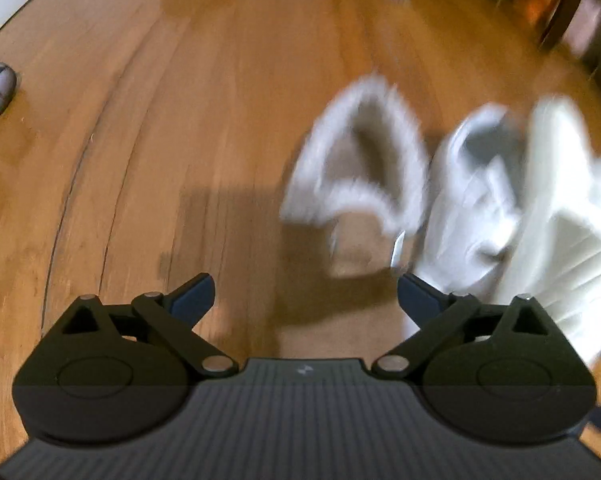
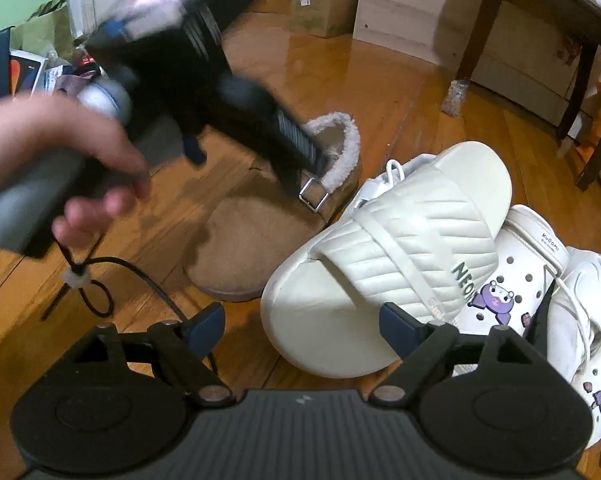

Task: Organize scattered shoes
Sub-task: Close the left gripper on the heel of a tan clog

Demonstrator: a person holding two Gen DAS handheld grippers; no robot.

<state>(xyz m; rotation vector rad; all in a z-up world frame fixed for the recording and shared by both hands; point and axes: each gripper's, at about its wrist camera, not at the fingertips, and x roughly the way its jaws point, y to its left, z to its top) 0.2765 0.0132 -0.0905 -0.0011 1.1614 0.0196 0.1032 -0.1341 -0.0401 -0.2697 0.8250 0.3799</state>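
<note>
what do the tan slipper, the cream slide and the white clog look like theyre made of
Tan slipper with fluffy white lining: looks like matte suede or a suede-like fabric, with fleece at the collar and a metal buckle.
Cream ribbed slide sandal: probably moulded foam or rubber, smooth with a dull sheen.
White perforated clog with purple charms: likely moulded foam plastic, with punched holes.

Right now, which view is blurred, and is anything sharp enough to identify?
Left wrist view: shoes smeared by motion blur, only the left gripper is crisp. Right wrist view: cream slide sandal and tan fleece-lined clog are sharp; the hand is blurred; glare on the wood floor.
</note>
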